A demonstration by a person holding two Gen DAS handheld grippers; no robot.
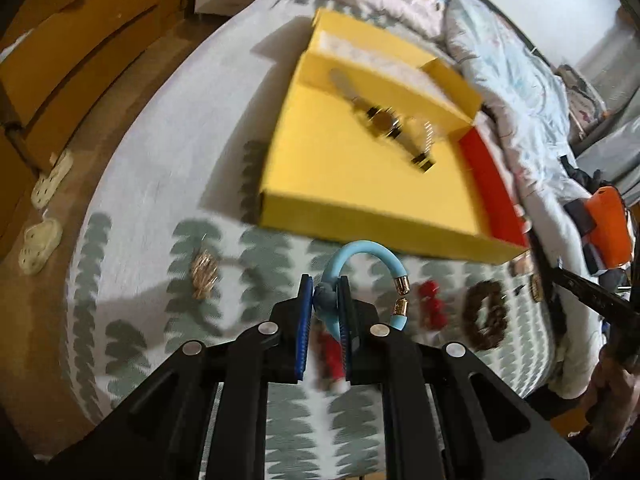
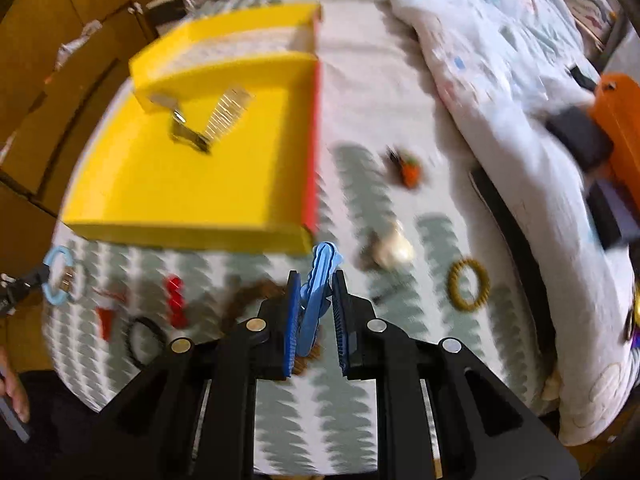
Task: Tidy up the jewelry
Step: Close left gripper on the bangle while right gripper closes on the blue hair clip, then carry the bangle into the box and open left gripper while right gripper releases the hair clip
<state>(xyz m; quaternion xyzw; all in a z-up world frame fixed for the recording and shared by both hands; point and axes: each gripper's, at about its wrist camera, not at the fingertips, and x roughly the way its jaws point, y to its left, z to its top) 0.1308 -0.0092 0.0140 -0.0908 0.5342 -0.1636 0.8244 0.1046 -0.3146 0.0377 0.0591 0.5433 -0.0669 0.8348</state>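
Left gripper [image 1: 325,294] jaws clamp light-blue bracelet [image 1: 362,256], lifted above patterned bedsheet [image 1: 132,184]. Right gripper [image 2: 316,286] jaws pinch blue hair clip [image 2: 316,300]; lower end hidden. Yellow tray [image 1: 340,168] contents blurred, unidentifiable. Loose pieces on sheet smeared

A watch [image 1: 384,120] lies in the tray [image 1: 332,176] on the bed [image 1: 160,152], loose jewelry before it.

No readable text, labels, brands or numbers in either view — motion blur throughout, box and bedding surfaces show nothing legible.
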